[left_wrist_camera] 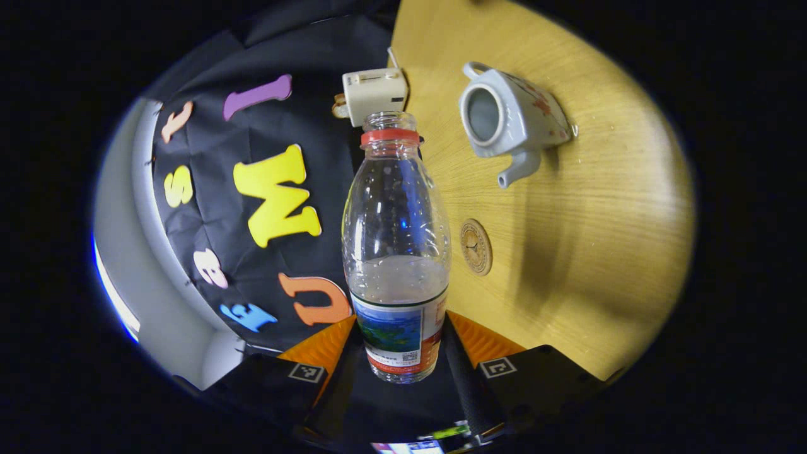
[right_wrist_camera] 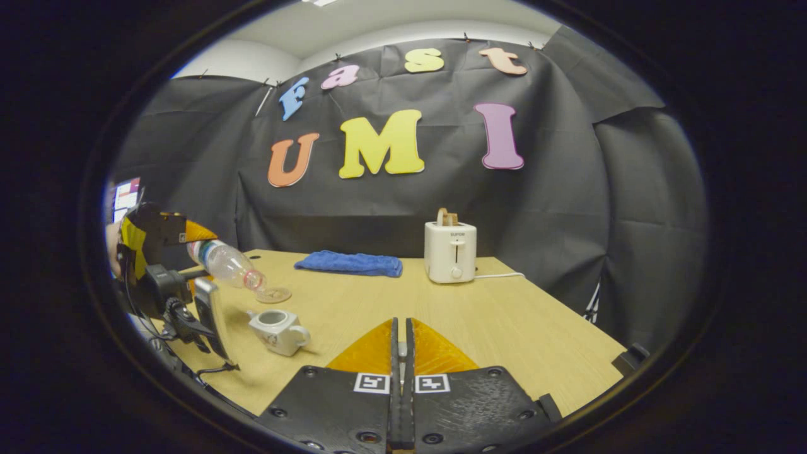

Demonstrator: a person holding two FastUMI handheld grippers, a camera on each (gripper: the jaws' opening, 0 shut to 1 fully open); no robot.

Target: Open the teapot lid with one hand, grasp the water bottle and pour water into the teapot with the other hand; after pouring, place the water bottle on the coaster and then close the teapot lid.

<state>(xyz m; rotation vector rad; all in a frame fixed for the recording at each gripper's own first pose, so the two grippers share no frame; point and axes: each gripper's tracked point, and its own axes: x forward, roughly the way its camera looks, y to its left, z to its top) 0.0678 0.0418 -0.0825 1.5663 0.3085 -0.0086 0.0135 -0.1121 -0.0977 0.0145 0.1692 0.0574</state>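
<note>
Clear plastic water bottle (left_wrist_camera: 396, 252), uncapped, with a red neck ring and a printed label, partly filled; in the left gripper view the left gripper (left_wrist_camera: 398, 362) clamps it at the label, one finger (left_wrist_camera: 318, 350) on each side. Past the bottle's mouth lie the wooden table (left_wrist_camera: 599, 221), the white teapot (left_wrist_camera: 507, 120) with its lid off and opening exposed, and the round coaster (left_wrist_camera: 475, 246) near the bottle's shoulder. A white toaster (left_wrist_camera: 374, 93) sits at the table's far edge.

In the right gripper view the right gripper (right_wrist_camera: 401, 353) has its fingers pressed together; whether anything is pinched between them cannot be told. At left, the bottle (right_wrist_camera: 226, 263) is tilted mouth-down above the teapot (right_wrist_camera: 277, 331), beside the coaster (right_wrist_camera: 273, 294). A blue cloth (right_wrist_camera: 350, 263) and the toaster (right_wrist_camera: 449, 251) stand along the back edge; bare tabletop (right_wrist_camera: 504, 328) spreads ahead and right.
</note>
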